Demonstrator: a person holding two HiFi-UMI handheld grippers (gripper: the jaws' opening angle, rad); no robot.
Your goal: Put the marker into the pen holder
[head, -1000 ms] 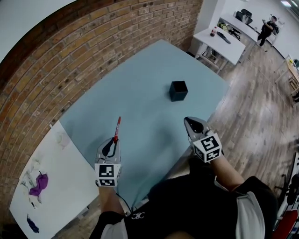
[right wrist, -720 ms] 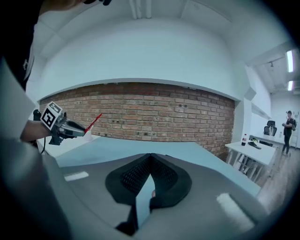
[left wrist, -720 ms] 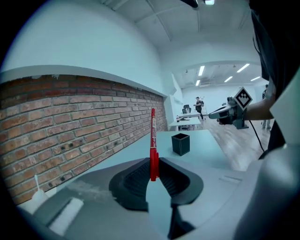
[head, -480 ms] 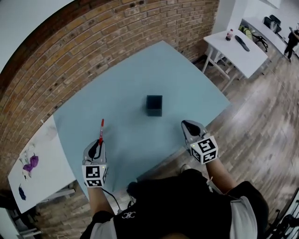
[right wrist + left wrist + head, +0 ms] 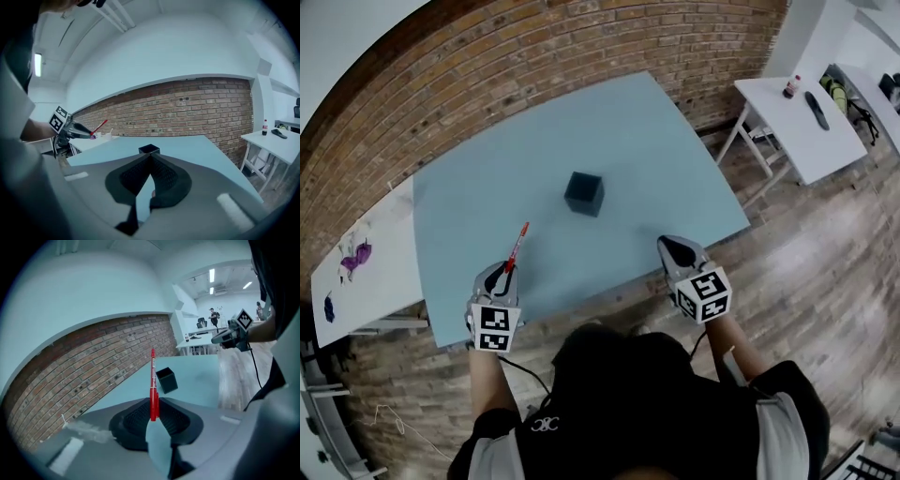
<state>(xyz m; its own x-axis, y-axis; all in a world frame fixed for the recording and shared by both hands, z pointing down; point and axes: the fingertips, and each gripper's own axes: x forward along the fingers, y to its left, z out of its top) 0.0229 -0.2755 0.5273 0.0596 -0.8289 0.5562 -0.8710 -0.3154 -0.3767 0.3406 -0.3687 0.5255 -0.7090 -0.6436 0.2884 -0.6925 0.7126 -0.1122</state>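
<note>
- Head view: pale blue counter (image 5: 628,141) set against a brick wall (image 5: 487,66), carrying the pen holder (image 5: 583,193) near its middle, within reach from the near edge.
- Left gripper (image 5: 508,272) held over the near counter edge, jaws clamped on the lower end of the marker (image 5: 518,246). Gripped low, probably to leave the long free end clear for sliding into the holder.
- Right gripper (image 5: 667,242) held off to the other side by the counter edge, jaws closed on nothing. Likely kept aside as spare for a one-handed drop.
- Pen holder: black open-topped cube, upright, well apart from both grippers, mouth up to take the marker from above.
- Marker: red, slim, sticking forward out of the left jaws, aimed roughly toward the holder, not yet in it.
</note>
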